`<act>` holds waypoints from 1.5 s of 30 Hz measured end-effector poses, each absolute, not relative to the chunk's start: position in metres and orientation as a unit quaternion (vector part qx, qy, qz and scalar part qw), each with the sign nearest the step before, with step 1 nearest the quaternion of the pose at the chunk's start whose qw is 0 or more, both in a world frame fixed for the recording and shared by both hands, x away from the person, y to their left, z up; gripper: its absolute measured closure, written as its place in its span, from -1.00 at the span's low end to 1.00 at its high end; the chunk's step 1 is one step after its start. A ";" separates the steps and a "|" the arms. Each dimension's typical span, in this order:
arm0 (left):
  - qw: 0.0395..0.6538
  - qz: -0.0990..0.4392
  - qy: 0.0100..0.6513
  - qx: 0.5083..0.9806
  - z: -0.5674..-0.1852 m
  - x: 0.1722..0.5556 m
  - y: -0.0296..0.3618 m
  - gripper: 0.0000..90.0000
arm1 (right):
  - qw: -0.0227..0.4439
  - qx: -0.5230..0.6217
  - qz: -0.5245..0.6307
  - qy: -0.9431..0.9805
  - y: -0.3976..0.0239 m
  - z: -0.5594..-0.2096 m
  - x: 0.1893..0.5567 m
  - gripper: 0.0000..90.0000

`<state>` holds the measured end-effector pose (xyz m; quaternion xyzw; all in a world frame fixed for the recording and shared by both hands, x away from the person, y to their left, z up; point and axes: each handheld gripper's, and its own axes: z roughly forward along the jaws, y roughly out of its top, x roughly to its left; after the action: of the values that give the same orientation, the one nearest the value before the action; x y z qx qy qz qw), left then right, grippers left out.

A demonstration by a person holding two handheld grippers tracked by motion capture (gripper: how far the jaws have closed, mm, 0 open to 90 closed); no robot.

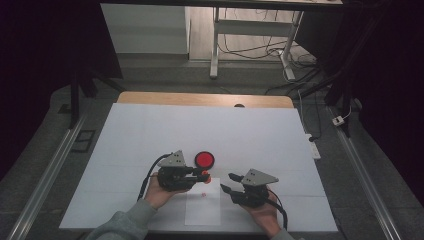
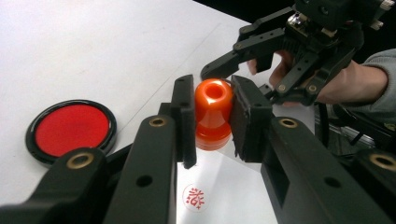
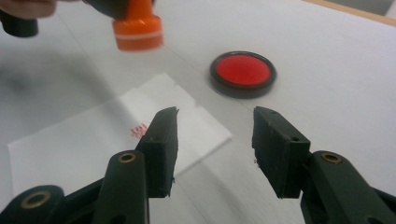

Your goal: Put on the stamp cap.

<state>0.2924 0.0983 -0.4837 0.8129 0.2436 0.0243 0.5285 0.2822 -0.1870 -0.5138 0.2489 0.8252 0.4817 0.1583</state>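
My left gripper (image 2: 212, 122) is shut on an orange stamp (image 2: 214, 95), held upright just above a white paper sheet (image 1: 202, 206). A red imprint (image 2: 196, 197) marks the sheet below the stamp. From the right gripper view the stamp (image 3: 137, 28) hangs at the top left above the paper (image 3: 88, 140). A round red ink pad (image 1: 204, 159) in a black case lies on the white mat just beyond the stamp. My right gripper (image 3: 215, 123) stands open with nothing between its pads, low over the paper's right edge, to the right of the left gripper (image 1: 204, 175).
A white mat (image 1: 150, 135) covers most of the wooden table (image 1: 200, 98). Bare floor, table legs and cables lie beyond the far edge. Metal rails run along both sides of the table.
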 end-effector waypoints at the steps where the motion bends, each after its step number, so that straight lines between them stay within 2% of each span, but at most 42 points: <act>1: 0.529 0.026 0.244 0.813 -0.483 0.292 0.099 0.60 | 0.162 0.250 0.479 0.826 -0.190 -0.513 0.282 0.10; 26: 0.528 0.054 0.275 0.802 -0.469 0.297 0.131 0.60 | 0.204 0.314 0.444 0.814 -0.274 -0.511 0.277 0.05; 45: 0.519 0.084 0.307 0.794 -0.465 0.309 0.151 0.60 | 0.213 0.327 0.431 0.814 -0.289 -0.514 0.281 0.04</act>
<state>0.3089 0.1508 -0.4645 0.7937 0.3066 0.0836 0.5187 0.2809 -0.2886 -0.5144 0.3273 0.8137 0.4308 0.2125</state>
